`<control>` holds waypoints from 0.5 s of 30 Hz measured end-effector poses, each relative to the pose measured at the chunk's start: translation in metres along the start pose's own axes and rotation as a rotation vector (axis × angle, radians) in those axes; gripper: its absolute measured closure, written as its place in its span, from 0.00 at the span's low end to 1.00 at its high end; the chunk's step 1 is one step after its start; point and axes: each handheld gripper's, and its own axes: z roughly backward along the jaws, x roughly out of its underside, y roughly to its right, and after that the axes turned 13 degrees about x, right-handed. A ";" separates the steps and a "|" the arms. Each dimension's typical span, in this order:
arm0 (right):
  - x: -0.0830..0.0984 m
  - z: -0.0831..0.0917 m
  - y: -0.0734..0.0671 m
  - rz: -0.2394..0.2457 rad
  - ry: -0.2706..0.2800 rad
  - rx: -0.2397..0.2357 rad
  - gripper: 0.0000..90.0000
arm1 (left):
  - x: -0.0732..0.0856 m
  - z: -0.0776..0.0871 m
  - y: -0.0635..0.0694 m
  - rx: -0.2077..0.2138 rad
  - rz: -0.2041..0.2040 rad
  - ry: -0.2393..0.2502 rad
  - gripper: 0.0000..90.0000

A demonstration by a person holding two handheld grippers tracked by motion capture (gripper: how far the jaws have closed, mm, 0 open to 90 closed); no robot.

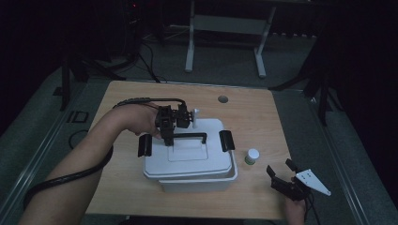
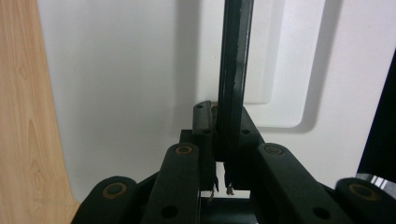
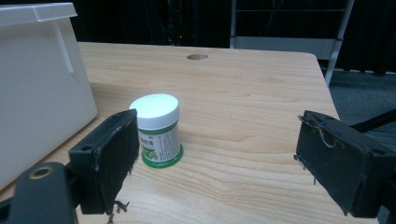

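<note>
Light wooden desk [image 1: 263,112] carrying a white plastic storage box [image 1: 190,161] with a lid, black side latches and a thin black carrying handle [image 1: 187,136]. The left gripper [image 2: 219,140] reaches over the lid, its jaws pressed onto that handle near the handle's left end. The right gripper [image 3: 215,163] sits near the desk's front right corner, jaws spread wide and empty. A small white-capped jar with a green label [image 3: 156,130] stands upright just right of the box, beside the right gripper's left jaw.

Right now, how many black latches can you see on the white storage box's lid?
2. One black latch sits at the left end of the lid, the other latch at its right end. Between them, the left gripper is shut on the black carry handle.
</note>
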 end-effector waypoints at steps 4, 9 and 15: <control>0.000 0.000 0.000 0.003 -0.002 0.002 0.14 | 0.014 0.001 0.000 0.001 0.023 0.000 0.93; 0.000 -0.001 -0.001 0.007 -0.006 0.005 0.14 | 0.034 0.004 0.001 0.003 0.054 0.008 0.93; 0.000 -0.001 -0.001 0.014 -0.010 0.008 0.14 | 0.064 0.008 0.000 -0.009 0.115 0.027 0.93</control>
